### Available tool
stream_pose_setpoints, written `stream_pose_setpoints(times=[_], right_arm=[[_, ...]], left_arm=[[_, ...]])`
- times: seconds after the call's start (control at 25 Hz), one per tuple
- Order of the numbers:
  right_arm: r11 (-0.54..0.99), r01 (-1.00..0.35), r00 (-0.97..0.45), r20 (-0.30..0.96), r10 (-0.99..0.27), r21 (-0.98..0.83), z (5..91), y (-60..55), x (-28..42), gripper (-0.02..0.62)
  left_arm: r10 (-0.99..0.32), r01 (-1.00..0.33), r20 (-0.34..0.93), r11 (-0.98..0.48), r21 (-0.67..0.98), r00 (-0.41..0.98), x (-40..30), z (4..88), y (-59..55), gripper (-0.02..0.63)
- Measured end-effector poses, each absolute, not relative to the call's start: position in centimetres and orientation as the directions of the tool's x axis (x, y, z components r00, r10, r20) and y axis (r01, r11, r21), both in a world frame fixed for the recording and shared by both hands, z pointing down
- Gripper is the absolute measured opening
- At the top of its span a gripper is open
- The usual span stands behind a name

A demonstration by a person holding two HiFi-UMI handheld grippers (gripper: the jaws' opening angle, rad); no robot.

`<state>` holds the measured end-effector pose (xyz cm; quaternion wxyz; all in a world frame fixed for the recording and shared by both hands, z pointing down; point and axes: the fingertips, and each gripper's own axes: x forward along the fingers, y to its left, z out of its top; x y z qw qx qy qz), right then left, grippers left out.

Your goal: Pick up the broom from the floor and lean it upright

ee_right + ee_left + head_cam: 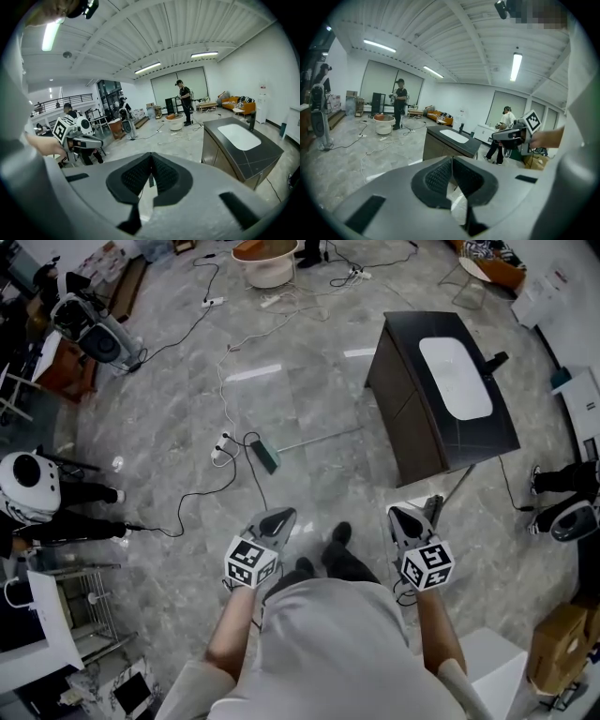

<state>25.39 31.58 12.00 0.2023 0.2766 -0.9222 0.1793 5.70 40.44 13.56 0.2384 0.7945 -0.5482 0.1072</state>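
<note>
Head view, looking steeply down: a person stands on the grey stone-look floor (169,427) w/ a hand-held gripper in each hand, both held out in front. The left hand-held gripper (279,516) has its jaws closed together w/ nothing between them. The right hand-held gripper (401,516) is likewise pressed together & empty, and each gripper view shows the dark ribbed pads meeting at the tip.

The broom (266,456) lies flat on the floor ahead of the person, well apart from both grippers. Its dark green head is toward the left, and its thin handle runs right, ending near the dark cabinet (412,418). Cables (225,381) trail across the floor, one passing just beside the broom head.

The cabinet, w/ a white basin (456,379) set in its top, stands right of the broom & ahead of the right hand-held gripper. A white tub (265,266) sits at the far end of the room. Left gripper view: another person (399,103) stands by that tub.
</note>
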Motion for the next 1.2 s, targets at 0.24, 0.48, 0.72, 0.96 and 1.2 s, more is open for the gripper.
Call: stream_pose_setpoints(times=[0.24, 0.48, 0.72, 0.96, 1.2], right_arm=[[0.797, -0.555, -0.782, 0.475, -0.403, -0.237, 13.5, 25.6, 26.5, 0.000], [0.799, -0.541, -0.792, 0.479, -0.379, -0.261, 14.5, 22.3, 27.1, 0.000], [0.785, -0.550, -0.785, 0.496, -0.370, -0.285, 15.7, 20.1, 27.0, 0.000], [0.781, -0.563, -0.764, 0.531, -0.367, -0.271, 17.0, 17.0, 25.3, 0.000], [0.769, -0.589, -0.729, 0.573, -0.374, -0.248, 18.4, 13.0, 22.1, 0.000]], left_arm=[[-0.823, -0.933, 0.446, -0.266, 0.244, 0.351, 7.1, 14.1, 35.0, 0.009], [-0.817, -0.935, 0.461, -0.268, 0.231, 0.347, 8.2, 14.6, 31.1, 0.009], [-0.799, -0.929, 0.477, -0.282, 0.240, 0.366, 8.2, 15.6, 28.1, 0.009], [-0.782, -0.918, 0.484, -0.306, 0.252, 0.393, 5.7, 17.4, 24.0, 0.009], [-0.751, -0.892, 0.483, -0.346, 0.291, 0.449, 2.4, 20.1, 19.0, 0.009]])
